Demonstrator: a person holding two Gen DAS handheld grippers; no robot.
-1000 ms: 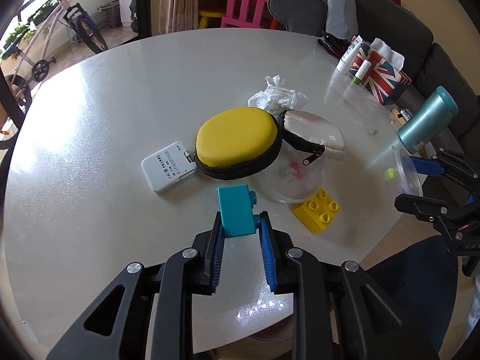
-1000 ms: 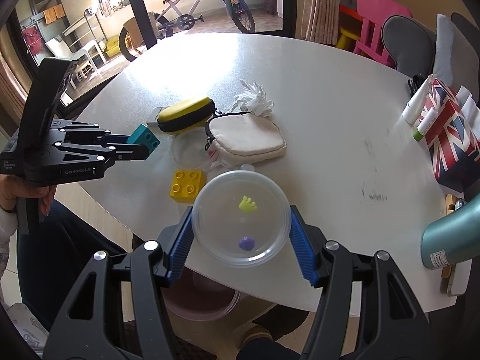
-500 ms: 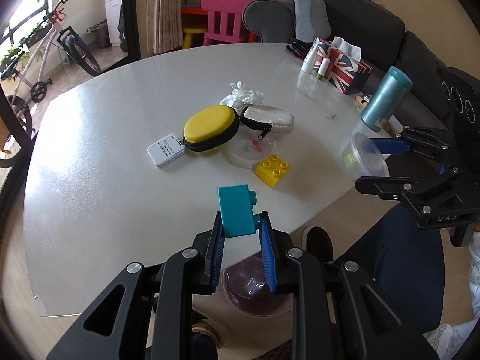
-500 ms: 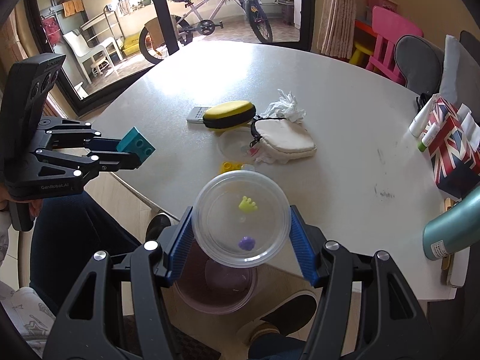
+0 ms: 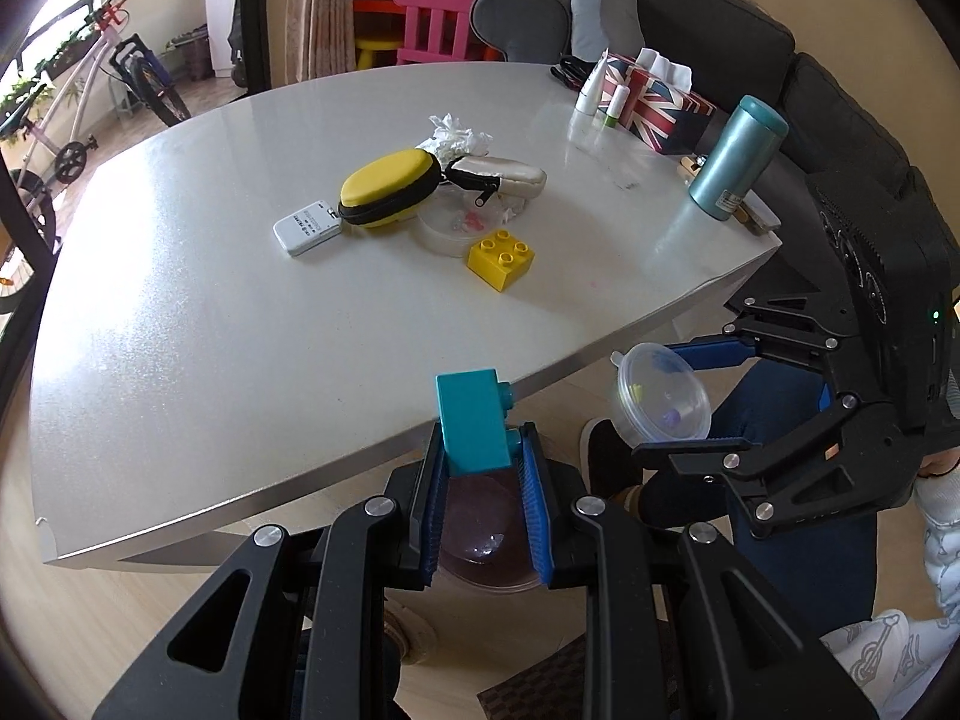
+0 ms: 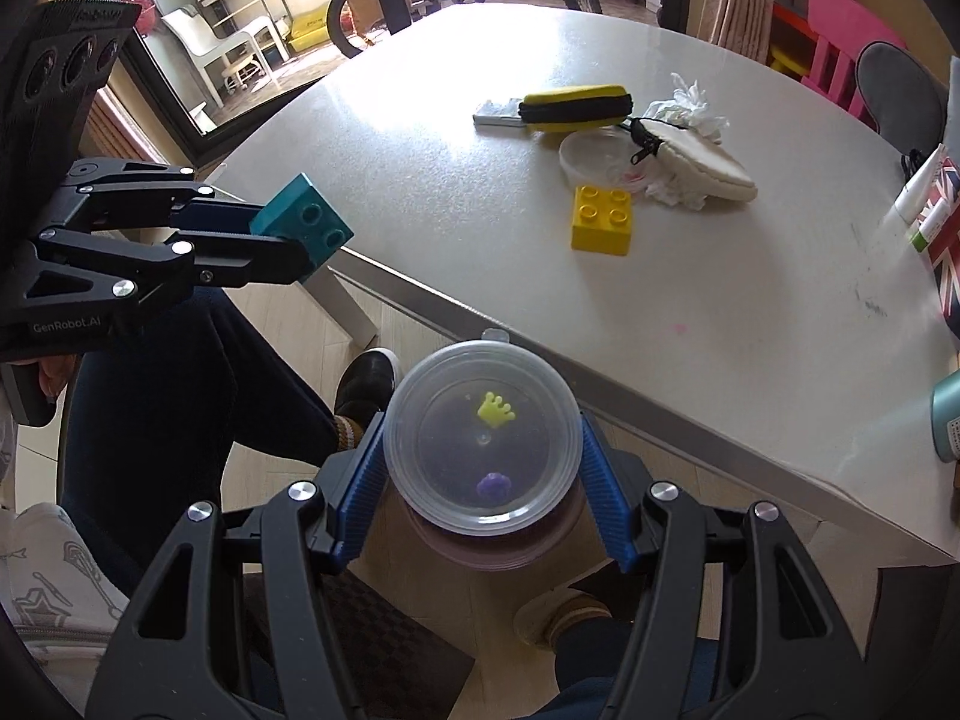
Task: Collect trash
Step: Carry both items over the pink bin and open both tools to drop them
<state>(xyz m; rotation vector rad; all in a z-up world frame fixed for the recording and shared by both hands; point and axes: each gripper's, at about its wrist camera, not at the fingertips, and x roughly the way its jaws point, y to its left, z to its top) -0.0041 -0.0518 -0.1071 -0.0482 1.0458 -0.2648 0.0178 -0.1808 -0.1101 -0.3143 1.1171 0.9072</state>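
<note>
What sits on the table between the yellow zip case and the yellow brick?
A shallow clear dish lies between yellow zip case and yellow brick, clearest in the left wrist view.

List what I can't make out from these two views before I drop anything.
- Purple bin on the floor: left wrist view, mostly behind the left hand-held gripper and its teal block; right wrist view, behind the clear container in the right hand-held gripper. Its contents are unreadable.
- Shallow clear dish: small contents too tiny to identify.
- Teal bottle: right wrist view, cut off by the edge.
</note>
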